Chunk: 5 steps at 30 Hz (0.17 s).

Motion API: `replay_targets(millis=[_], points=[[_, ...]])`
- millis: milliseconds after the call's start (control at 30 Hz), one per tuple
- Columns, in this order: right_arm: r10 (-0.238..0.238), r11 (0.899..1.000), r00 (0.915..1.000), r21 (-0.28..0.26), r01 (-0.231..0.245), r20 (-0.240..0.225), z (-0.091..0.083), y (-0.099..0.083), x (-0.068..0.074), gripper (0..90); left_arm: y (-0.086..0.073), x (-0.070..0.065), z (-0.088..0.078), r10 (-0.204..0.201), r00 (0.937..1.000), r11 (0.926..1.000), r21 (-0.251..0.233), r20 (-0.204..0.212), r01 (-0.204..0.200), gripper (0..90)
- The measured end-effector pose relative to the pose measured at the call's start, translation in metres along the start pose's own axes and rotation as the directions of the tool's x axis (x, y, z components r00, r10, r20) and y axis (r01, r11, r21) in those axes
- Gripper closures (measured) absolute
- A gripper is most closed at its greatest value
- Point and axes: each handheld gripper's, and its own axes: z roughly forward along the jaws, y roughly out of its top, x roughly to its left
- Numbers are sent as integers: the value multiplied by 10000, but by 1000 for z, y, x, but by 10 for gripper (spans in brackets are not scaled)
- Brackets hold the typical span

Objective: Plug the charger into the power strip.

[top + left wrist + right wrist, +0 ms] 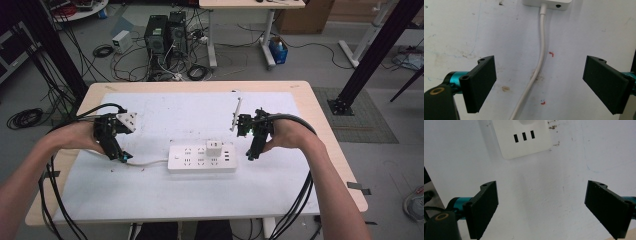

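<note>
High view: the power strip [201,158] is seen lying flat at the middle of the tabletop [150,195], a white adapter [214,147] plugged into it. The left tongs [121,156], spread wide, are held at its 9 o'clock over its cable [541,57]. The right tongs [251,156], equally wide and empty, are held at 3 o'clock.

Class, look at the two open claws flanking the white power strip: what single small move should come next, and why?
Probably ease the left claw down and shut it on the cord, which already runs between its open jaws, to steady the power strip. The right claw hangs open short of the strip's end with the three slots, and a white plug adapter sits in the strip.
</note>
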Motion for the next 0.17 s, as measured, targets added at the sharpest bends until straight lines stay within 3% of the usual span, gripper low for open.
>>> replay_targets(millis=[167], points=[[-45, 10000, 10000, 49, 45, 25, 1, 1, 0, 112, 0, 0, 0, 12, 10000, 10000, -23, 2, -12, 117]])
